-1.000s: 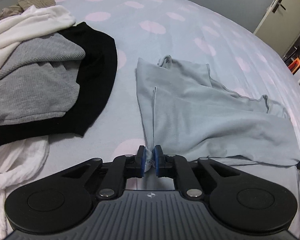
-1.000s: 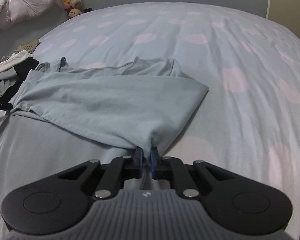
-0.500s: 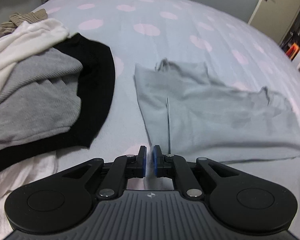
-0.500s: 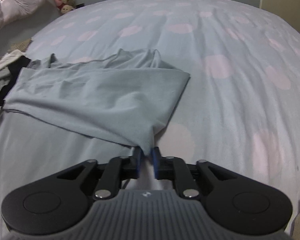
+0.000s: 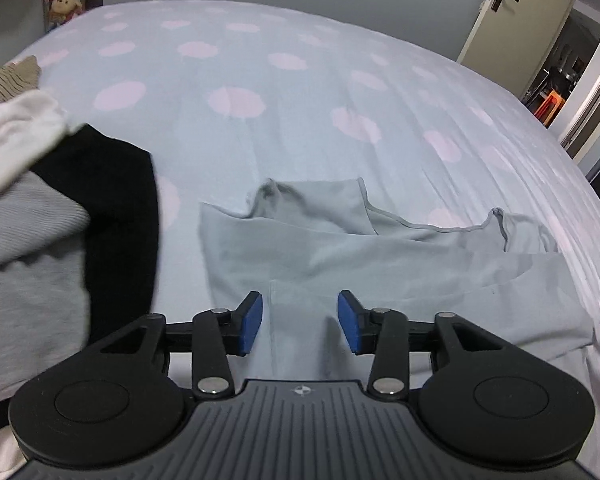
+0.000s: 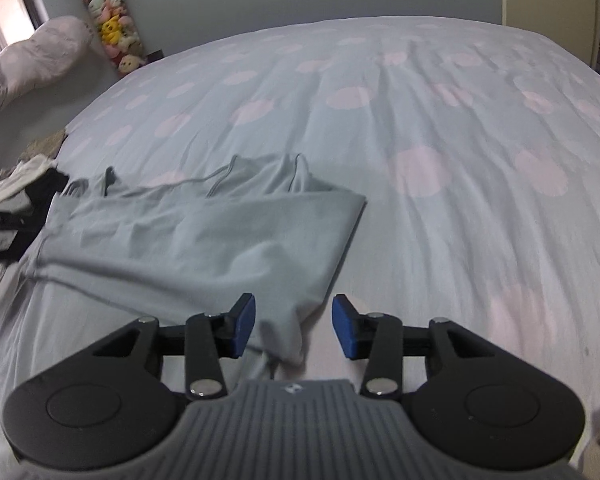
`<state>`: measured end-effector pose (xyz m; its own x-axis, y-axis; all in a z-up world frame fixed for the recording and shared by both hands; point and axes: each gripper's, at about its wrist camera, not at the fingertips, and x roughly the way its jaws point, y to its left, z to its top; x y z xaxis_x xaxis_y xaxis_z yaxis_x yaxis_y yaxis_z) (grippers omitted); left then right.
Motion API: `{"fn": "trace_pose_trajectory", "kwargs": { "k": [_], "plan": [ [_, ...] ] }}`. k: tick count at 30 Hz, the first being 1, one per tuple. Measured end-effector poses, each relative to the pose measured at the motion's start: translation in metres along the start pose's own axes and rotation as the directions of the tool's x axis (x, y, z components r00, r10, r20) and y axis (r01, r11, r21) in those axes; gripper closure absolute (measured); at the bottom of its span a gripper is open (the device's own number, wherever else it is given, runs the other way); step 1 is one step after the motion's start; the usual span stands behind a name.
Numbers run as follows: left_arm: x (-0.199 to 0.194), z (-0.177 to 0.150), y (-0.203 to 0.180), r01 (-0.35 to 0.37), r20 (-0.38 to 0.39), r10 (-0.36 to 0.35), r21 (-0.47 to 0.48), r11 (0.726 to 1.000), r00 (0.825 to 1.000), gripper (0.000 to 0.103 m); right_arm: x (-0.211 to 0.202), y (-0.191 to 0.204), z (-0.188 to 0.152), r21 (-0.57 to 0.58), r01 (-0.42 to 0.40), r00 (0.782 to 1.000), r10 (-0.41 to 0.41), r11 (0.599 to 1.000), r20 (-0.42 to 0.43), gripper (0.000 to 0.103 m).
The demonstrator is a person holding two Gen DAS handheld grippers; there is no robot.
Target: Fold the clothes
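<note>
A pale grey-blue top (image 5: 380, 248) lies folded over on the bed, its neckline and straps toward the far side. My left gripper (image 5: 299, 322) is open over the garment's near left corner, blue pads (image 5: 250, 322) apart with cloth lying loose between them. In the right wrist view the same top (image 6: 204, 236) spreads to the left, and my right gripper (image 6: 294, 326) is open above its near right corner. That corner sits bunched between the fingers, not pinched. The left gripper's body (image 6: 4, 224) shows at the left edge of the right wrist view.
A pile of clothes sits left of the top: a black garment (image 5: 116, 208), a grey knit (image 5: 24, 240) and a white one (image 5: 12, 132). The spotted bedsheet (image 5: 300, 92) stretches beyond. A door (image 5: 520, 16) stands at the far right, and plush toys (image 6: 112, 20) hang at the far left.
Both grippers held the top's near corners a second ago, laid it down flat, then opened and let go. Both cameras have tilted up.
</note>
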<state>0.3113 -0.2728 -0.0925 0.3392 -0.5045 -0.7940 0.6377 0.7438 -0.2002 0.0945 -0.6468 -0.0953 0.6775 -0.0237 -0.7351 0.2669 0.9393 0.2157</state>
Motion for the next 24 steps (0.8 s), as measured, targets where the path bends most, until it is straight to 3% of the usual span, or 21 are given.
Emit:
{"fn": "trace_pose_trajectory", "kwargs": {
  "k": [2, 3, 7, 13, 19, 24],
  "plan": [
    [0.006, -0.003, -0.005, -0.03, 0.001, 0.03, 0.027, 0.999, 1.0, 0.097, 0.003, -0.002, 0.001, 0.005, 0.003, 1.0, -0.003, 1.0, 0.001, 0.057],
    [0.006, -0.005, -0.007, -0.033, 0.013, 0.032, 0.039, 0.999, 0.999, 0.099, 0.004, -0.003, 0.001, 0.003, 0.008, 1.0, -0.008, 1.0, 0.0, 0.057],
    [-0.012, -0.008, -0.011, -0.019, 0.081, 0.013, 0.073, 0.997, 0.997, 0.1, 0.008, -0.014, -0.002, 0.021, 0.029, 1.0, -0.029, 0.999, -0.008, 0.057],
    [-0.054, 0.014, -0.012, -0.008, 0.194, -0.009, 0.083, 0.996, 0.981, 0.1, 0.008, -0.03, -0.008, 0.089, 0.032, 0.999, -0.033, 0.995, 0.01, 0.057],
    [-0.03, 0.018, 0.011, -0.092, 0.105, 0.087, 0.04, 0.995, 0.991, 0.1, 0.009, -0.032, -0.009, 0.098, 0.017, 1.0, -0.019, 0.995, 0.017, 0.056],
    [-0.018, 0.0, 0.028, -0.058, 0.084, 0.061, -0.041, 0.997, 0.995, 0.097, 0.008, -0.03, -0.009, 0.093, -0.007, 1.0, 0.006, 0.996, 0.02, 0.058]
  ]
}}
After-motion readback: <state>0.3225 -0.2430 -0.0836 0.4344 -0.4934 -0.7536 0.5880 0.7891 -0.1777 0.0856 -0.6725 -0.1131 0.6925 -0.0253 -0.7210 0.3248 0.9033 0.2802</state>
